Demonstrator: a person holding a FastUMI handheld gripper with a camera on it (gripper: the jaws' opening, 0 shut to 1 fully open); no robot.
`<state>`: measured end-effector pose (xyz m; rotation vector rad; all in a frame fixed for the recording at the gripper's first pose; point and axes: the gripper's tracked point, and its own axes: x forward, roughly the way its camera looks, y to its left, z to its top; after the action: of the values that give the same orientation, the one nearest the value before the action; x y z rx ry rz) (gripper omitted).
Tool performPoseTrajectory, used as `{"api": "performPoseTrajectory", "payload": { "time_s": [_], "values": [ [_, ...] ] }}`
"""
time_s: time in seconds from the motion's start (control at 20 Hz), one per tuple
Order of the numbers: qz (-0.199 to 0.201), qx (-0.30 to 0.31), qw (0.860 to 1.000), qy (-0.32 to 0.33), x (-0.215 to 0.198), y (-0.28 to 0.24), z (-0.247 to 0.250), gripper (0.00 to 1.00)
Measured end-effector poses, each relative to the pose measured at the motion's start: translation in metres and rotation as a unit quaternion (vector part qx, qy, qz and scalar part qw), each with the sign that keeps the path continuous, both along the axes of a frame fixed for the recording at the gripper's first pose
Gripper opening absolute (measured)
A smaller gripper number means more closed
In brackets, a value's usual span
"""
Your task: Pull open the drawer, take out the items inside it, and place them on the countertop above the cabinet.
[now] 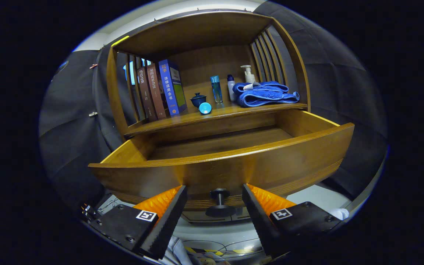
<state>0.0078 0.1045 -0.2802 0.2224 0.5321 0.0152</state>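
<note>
Tongs (214, 200) are sitting open, your fingers flanking the drawer knob (219, 206) without touching it. Drawer (230, 167) is standing pulled out at 12 o'clock, long axis running 9 to 3. Its contents are hiding behind the front panel; countertop (197, 117) is lying beyond.

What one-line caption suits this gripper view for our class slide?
Open gripper flanks the knob of the pulled-out drawer, below a countertop holding books, bottles and a towel.
</note>
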Motion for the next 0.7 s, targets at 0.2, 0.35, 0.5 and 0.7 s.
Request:
{"api": "performPoseTrajectory", "payload": {
  "time_s": [0.2, 0.35, 0.5, 0.7],
  "values": [
    [-0.003, 0.007, 1.0, -0.006, 0.04, 0.0, -0.005, 0.97],
    [-0.003, 0.003, 1.0, -0.009, 0.062, 0.001, -0.011, 0.97],
    [-0.001, -0.01, 1.0, -0.009, 0.08, -0.001, -0.019, 0.97],
    [0.0, -0.014, 1.0, -0.006, 0.103, -0.003, -0.029, 0.97]
  ]
}}
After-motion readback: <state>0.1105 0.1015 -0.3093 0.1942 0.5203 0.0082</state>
